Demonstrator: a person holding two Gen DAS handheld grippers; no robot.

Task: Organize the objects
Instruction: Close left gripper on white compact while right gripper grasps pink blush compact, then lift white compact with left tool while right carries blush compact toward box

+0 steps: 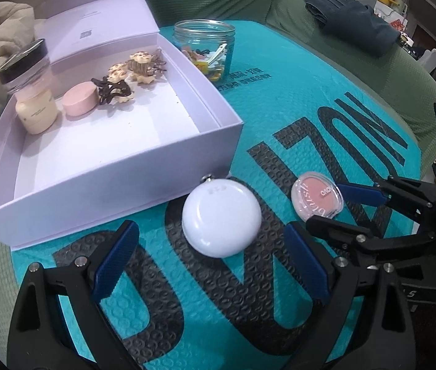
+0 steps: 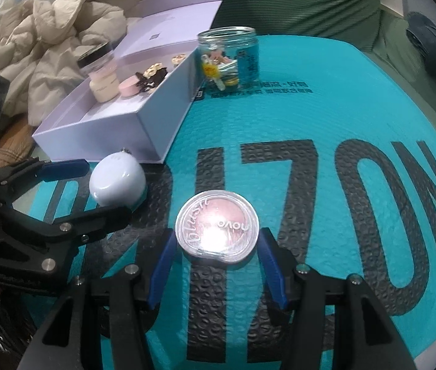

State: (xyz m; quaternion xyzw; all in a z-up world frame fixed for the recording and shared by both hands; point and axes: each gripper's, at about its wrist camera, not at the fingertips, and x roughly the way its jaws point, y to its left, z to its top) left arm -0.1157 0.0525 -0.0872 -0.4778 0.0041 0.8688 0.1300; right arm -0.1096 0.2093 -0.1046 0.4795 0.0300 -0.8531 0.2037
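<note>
Teal bubble mailer (image 2: 325, 117) over green sofa (image 2: 279, 3)

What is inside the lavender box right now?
In the lavender box: a black-lidded jar stacked on a cream jar, a pink round case, two hair claws. Near corner hidden.

The left wrist view looks low and close across the teal mat (image 1: 279, 117) toward the far lavender box (image 1: 125, 185). The right wrist view sits just right, facing likewise; both share box, mat and glass jar (image 2: 228, 58).
</note>
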